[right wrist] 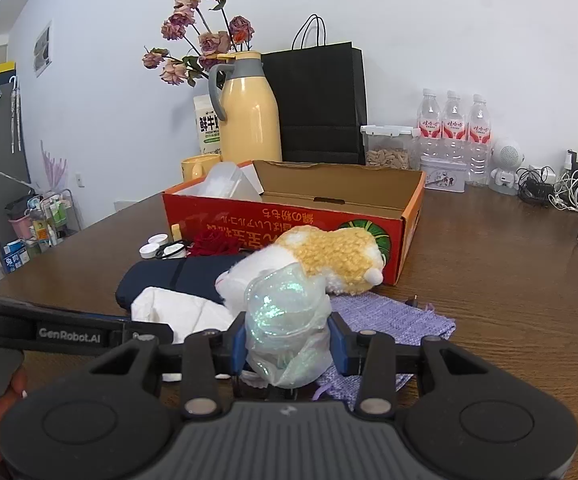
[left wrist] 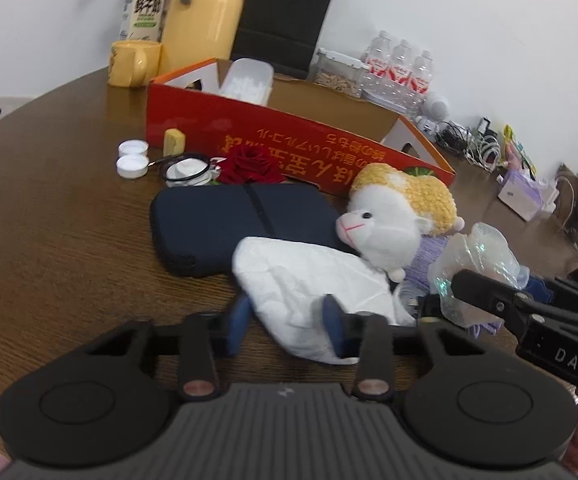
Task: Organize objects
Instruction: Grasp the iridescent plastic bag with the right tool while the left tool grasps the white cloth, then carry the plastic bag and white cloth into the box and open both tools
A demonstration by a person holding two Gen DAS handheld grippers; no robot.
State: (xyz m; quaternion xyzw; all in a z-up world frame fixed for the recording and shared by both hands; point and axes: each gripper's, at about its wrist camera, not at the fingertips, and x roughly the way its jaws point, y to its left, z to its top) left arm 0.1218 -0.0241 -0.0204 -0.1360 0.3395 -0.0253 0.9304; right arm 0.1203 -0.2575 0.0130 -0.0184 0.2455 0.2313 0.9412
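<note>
My right gripper (right wrist: 289, 346) is shut on a crumpled clear plastic bag (right wrist: 285, 320), held just above the table; the bag also shows in the left wrist view (left wrist: 477, 264). My left gripper (left wrist: 287, 326) is open, its blue fingers astride the near end of a white cloth bundle (left wrist: 309, 280). A plush sheep (left wrist: 393, 216) lies beyond it, next to a dark blue pouch (left wrist: 225, 224). An open red cardboard box (right wrist: 289, 224) stands behind them, with a clear plastic container (right wrist: 229, 184) inside.
A red rose (left wrist: 249, 166), two white caps (left wrist: 131, 158) and a black ring lie by the box. A purple cloth (right wrist: 389, 316) lies under the sheep. A yellow jug (right wrist: 249, 120), mug, milk carton, black bag, water bottles (right wrist: 453, 128) and cables line the back.
</note>
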